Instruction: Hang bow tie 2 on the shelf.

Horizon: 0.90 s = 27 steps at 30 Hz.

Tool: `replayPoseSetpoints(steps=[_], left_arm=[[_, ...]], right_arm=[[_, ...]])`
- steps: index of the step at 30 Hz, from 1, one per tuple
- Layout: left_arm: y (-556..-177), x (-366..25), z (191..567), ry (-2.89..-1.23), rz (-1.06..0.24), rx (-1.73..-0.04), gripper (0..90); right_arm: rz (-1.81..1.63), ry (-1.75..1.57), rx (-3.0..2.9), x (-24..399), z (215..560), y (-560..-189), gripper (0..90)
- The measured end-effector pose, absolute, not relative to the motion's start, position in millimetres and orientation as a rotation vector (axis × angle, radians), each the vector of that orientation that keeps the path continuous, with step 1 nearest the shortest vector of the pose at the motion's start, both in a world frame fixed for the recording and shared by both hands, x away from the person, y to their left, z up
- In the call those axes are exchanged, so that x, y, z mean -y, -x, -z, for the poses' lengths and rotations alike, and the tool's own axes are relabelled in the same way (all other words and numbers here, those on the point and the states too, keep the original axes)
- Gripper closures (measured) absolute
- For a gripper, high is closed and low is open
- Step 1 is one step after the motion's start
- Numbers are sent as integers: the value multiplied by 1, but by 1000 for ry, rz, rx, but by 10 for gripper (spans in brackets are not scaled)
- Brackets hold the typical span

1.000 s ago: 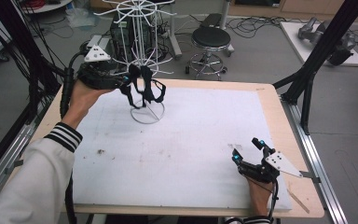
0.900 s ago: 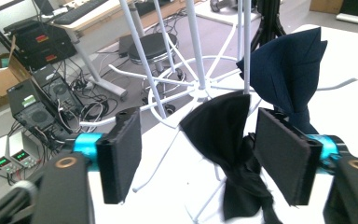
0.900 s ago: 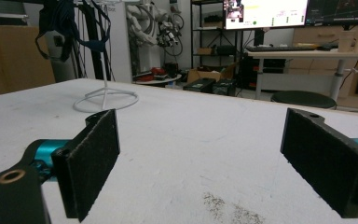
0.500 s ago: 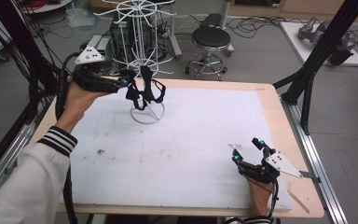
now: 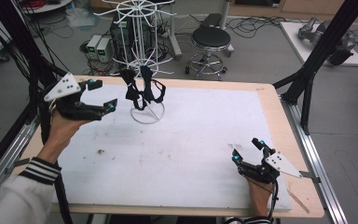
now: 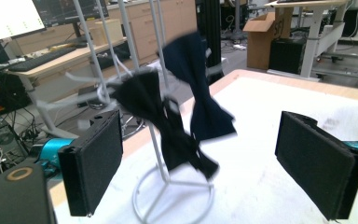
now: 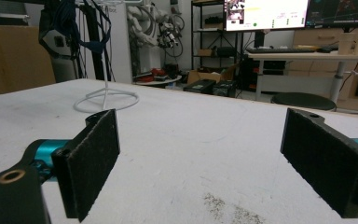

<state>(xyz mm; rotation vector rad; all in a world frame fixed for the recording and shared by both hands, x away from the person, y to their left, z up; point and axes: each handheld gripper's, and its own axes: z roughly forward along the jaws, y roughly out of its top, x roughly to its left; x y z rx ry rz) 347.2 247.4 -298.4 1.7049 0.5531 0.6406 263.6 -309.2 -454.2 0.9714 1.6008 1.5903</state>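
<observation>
A white wire rack (image 5: 140, 28) stands on its ring base (image 5: 148, 112) at the back left of the table. Two dark bow ties (image 5: 142, 91) hang from it, one black (image 6: 168, 135) and one navy (image 6: 196, 84), blurred in the left gripper view. My left gripper (image 5: 103, 94) hovers just left of them, apart from them. Its jaws have just been opening and stand open with nothing between the pads (image 6: 93, 163). My right gripper (image 5: 248, 149) rests open and empty near the table's front right, its jaws (image 7: 200, 140) pointing across the white mat towards the rack base (image 7: 106, 99).
A white mat (image 5: 191, 140) covers most of the wooden table (image 5: 270, 100). Behind the table stand a black stool (image 5: 213, 39) and boxes with cables (image 5: 98, 46). Black frame posts (image 5: 321, 51) rise at both sides.
My left gripper has drawn back to the left and down, away from the bow ties, and its jaws have opened wider. The bow ties stay on the rack. The right gripper has not moved.
</observation>
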Motion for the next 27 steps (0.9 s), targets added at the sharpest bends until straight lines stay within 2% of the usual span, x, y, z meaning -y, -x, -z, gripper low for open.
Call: replayPoseSetpoints(steps=[12, 20, 27], left_arm=[[-307, -283, 376, -1574, -599, -645, 153], [-284, -285, 428, -1505, -664, -674, 153], [-275, -282, 452, -1459, -720, -692, 153]], right_arm=[[-1588, -969, -1598, 309, 454, -264, 111], [-1588, -977, -1597, 309, 454, -263, 111], [-1586, -977, -1597, 309, 454, -264, 111]])
